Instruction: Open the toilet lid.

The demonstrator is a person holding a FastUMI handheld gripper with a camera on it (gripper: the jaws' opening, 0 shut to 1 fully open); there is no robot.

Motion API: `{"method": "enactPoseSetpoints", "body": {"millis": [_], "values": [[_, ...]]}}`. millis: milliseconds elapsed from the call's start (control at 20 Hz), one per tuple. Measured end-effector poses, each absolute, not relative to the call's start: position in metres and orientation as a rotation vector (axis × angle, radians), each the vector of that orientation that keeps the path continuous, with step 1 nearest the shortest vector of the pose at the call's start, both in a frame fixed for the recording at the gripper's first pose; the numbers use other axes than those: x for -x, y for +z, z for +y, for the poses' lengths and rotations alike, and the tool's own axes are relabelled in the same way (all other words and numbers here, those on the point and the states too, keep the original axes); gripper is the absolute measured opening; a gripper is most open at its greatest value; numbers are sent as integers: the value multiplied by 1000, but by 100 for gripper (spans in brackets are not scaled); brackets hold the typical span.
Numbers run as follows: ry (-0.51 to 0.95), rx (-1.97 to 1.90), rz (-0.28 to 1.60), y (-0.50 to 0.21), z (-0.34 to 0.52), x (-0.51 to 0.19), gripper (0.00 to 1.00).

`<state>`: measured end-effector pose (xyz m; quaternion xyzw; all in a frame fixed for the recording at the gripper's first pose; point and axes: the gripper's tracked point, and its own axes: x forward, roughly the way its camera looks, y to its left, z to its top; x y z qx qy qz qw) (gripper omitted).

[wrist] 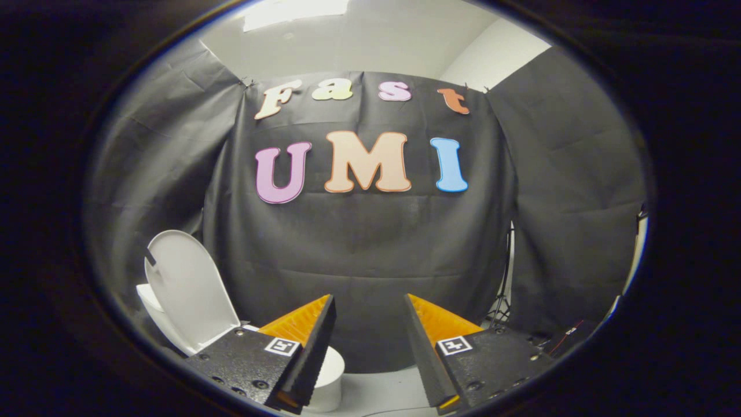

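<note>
Gripper [369, 324] held level, looking across the booth toward the black cloth wall [370, 243]. Jaws stand wide apart; nothing lies between the fingers and nothing touches them. Each finger is black with a ribbed inner pad, an orange wedge on its outer upper face, and a small square black-and-white marker on the body behind it: left finger [315, 347], right finger [425, 353]. The toilet [330, 376] sits low and to the left, partly hidden behind the left finger; its white bowl shows just past that finger's tip, rounded and plain, resting on a white floor surface [382, 394]. The toilet lid [188, 286] is white, oval, and stands raised, tilted back to the left of the bowl and well clear of the seat area; its inner face is turned toward the camera. A small dark piece [151, 258] shows at the lid's upper left edge; too small to identify. Behind the lid a bit of white body [147, 298] is visible, probably the tank or rear of the toilet, cannot tell which. The lid is apart from both fingers, beyond and to the left of the left one. To the right, beyond the right finger, a thin black tripod stand [502, 301] rises against the cloth, with cables [561, 339] lying near its foot. Above the cloth, white wall and ceiling [370, 40] with a bright light panel [295, 11].
</note>
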<state>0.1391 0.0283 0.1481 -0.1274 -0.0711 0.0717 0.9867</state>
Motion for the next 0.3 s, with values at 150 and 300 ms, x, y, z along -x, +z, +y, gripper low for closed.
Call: {"method": "enactPoseSetpoints", "body": {"millis": [150,300], "values": [[281,234,-110,135,18,-140,68],[324,202,-65,127,-15,-161,69]]}}
